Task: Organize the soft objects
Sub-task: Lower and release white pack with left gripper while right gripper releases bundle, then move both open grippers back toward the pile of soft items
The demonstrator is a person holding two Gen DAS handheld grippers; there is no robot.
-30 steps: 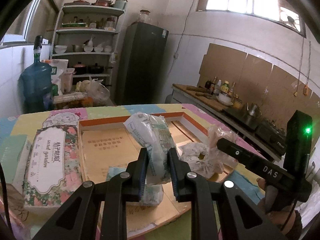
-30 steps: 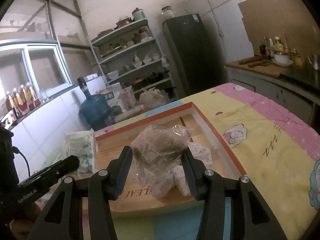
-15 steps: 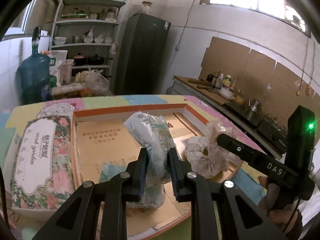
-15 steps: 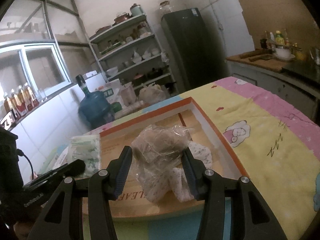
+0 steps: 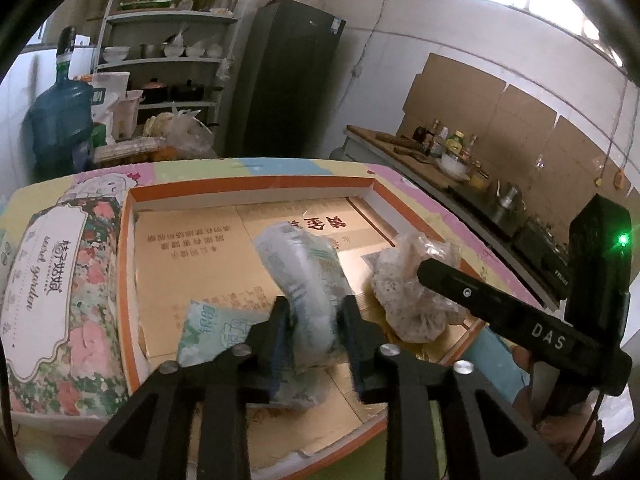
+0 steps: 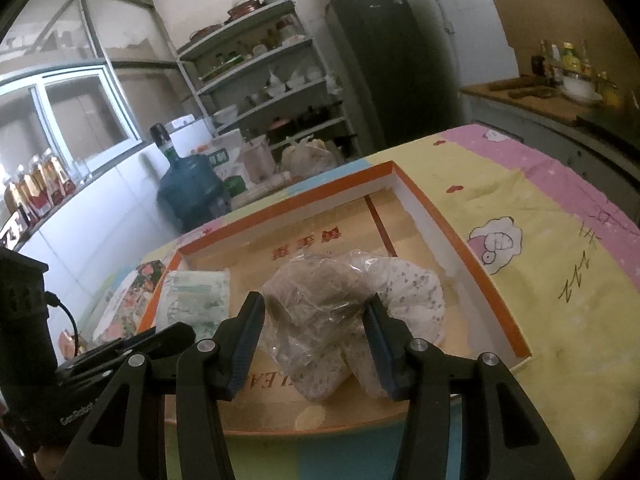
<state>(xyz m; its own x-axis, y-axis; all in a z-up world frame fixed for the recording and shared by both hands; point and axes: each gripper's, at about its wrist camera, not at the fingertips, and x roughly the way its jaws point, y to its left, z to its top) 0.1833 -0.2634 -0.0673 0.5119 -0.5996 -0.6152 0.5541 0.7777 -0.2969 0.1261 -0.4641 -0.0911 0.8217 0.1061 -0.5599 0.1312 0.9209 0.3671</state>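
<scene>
A shallow orange-rimmed cardboard tray [image 5: 248,186] lies on the table. My left gripper [image 5: 314,320] is shut on a pale green-and-white soft pack [image 5: 308,276] and holds it over the tray's near part. A second teal soft pack [image 5: 208,330] lies flat in the tray just left of it. My right gripper [image 6: 314,332] is shut on a clear plastic bag of speckled soft stuff [image 6: 320,296], held over the tray [image 6: 460,248] near its front edge. The same bag [image 5: 404,292] shows in the left wrist view, with the right gripper beside it.
A floral tissue box [image 5: 56,280] lies left of the tray. The tablecloth [image 6: 540,240] is yellow and pink. Beyond the table stand a blue water jug [image 5: 60,120], shelves [image 5: 168,40] with dishes, a dark fridge [image 5: 288,80] and a counter [image 5: 420,152] with bottles.
Both grippers have moved forward and lower over the tray, each keeping its load. The tray looks larger and closer in both views.
</scene>
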